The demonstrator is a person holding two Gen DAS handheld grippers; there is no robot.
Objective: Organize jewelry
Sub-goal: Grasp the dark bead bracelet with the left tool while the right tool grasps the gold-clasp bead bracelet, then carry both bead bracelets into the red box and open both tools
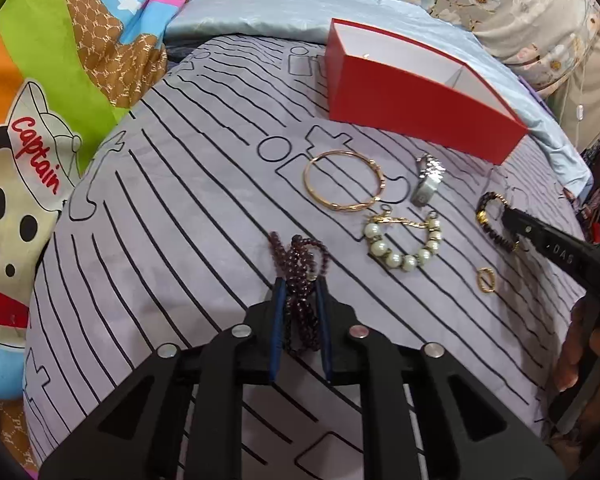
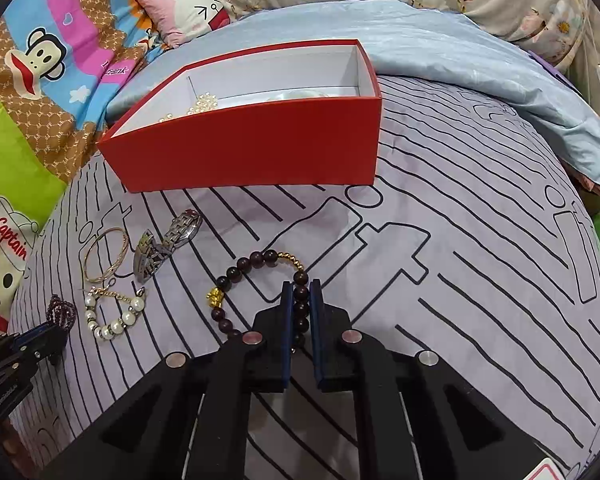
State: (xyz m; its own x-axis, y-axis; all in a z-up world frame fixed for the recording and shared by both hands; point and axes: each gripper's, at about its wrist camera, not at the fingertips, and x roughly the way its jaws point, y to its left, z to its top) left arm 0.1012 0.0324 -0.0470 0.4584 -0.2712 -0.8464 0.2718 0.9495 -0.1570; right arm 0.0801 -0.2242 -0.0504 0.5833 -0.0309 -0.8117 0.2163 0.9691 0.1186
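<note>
Left wrist view: left gripper (image 1: 302,286) tilted down at the bed, its blue-lined pads pinching a bunched strand of small dark purple beads (image 1: 300,264). Most of the strand lies loose on the lilac bedspread (image 1: 160,200) ahead of the fingertips; part runs back between the pads.

Ahead and to the right, all flat on the bedspread: gold bangle (image 1: 344,180), silver watch (image 1: 428,178) just beside it, pearl bracelet (image 1: 404,244) below both, small gold ring (image 1: 486,279) further right and apart from the rest. Red box (image 1: 400,104) sits beyond them, open top, white inside, with a divider showing. At the right edge the other tool's black finger reaches onto a dark bead bracelet.

Right wrist view: right gripper (image 2: 300,286) pressed together on the dark bead bracelet (image 2: 260,280), one side of the loop caught between the pads. Loop has a run of gold beads and a gold charm on the near left side; the rest lies on the bedspread. Red box directly ahead, a cluster of pearly beads (image 2: 204,105) visible in its left compartment. Right compartment contents unclear.

Bright cartoon quilt (image 2: 40,80) along the left, pale blue sheet (image 2: 460,48) behind the box.
</note>
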